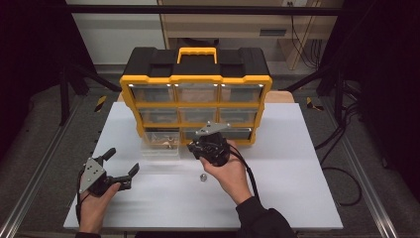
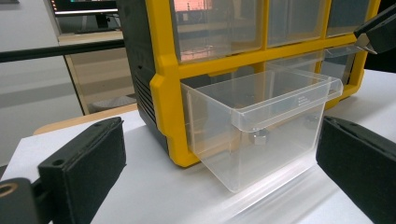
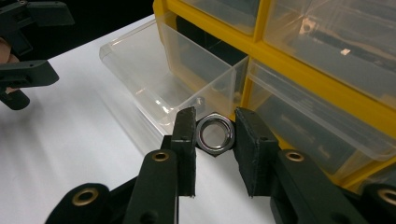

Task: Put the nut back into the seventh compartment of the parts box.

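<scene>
The right gripper (image 3: 214, 135) is clamping a hex nut (image 3: 214, 134) between its two fingers (image 3: 186, 135), with the pads pressing on opposite flats and the nut's bore facing the camera in the right gripper view. In the high view, the right gripper (image 1: 210, 147) is hovering just in front of the bottom row of the yellow and black organiser (image 1: 195, 79), right of the pulled-out clear drawer (image 1: 159, 144). In the right gripper view, the nut is sitting just near of the drawer's (image 3: 163, 74) front right corner and above the white worktop (image 3: 70, 140).

The drawer is projecting from the bottom left slot of the organiser (image 2: 163, 88), resting on the worktop. In the left gripper view, one small metal part (image 2: 258, 136) is lying inside the drawer (image 2: 252, 126), seen through its clear front wall.

The left gripper (image 1: 119, 168) is sitting low at the near left of the worktop (image 1: 297, 163), well apart from the drawer, with its fingers (image 1: 132, 170) spread wide and holding nothing. In the left gripper view, both fingers (image 2: 88, 158) are standing far apart at either edge, framing the drawer.

A second nut (image 1: 202, 176) is lying loose on the worktop, just near of the right hand (image 1: 229, 173).
</scene>
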### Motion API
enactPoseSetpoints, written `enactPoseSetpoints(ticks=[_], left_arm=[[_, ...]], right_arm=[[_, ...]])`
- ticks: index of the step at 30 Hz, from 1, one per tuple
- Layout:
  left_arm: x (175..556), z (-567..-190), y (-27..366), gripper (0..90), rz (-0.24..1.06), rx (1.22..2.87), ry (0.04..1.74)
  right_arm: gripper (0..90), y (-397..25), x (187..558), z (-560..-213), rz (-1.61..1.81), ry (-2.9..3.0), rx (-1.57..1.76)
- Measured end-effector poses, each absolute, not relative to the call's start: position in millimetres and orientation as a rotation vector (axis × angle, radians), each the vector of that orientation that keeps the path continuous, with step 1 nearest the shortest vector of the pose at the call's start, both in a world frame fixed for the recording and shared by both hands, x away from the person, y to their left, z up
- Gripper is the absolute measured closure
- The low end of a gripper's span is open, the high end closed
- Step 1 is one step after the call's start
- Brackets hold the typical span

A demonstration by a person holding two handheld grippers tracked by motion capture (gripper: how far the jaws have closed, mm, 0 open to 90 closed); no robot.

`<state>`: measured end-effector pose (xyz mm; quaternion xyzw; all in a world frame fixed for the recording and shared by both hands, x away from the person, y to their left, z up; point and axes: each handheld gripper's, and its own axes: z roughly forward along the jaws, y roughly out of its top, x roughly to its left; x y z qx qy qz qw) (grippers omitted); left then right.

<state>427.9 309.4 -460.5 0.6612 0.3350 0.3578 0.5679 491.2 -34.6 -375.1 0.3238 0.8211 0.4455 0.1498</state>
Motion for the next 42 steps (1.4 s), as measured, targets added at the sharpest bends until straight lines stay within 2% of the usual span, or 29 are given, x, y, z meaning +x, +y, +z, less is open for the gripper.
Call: enactPoseSetpoints(ticks=[42], left_arm=[[428,-460,309,1.3,0.833,1.555,0.785]], right_arm=[[70.2,10,494,-328,1.371,2.322,0.795]])
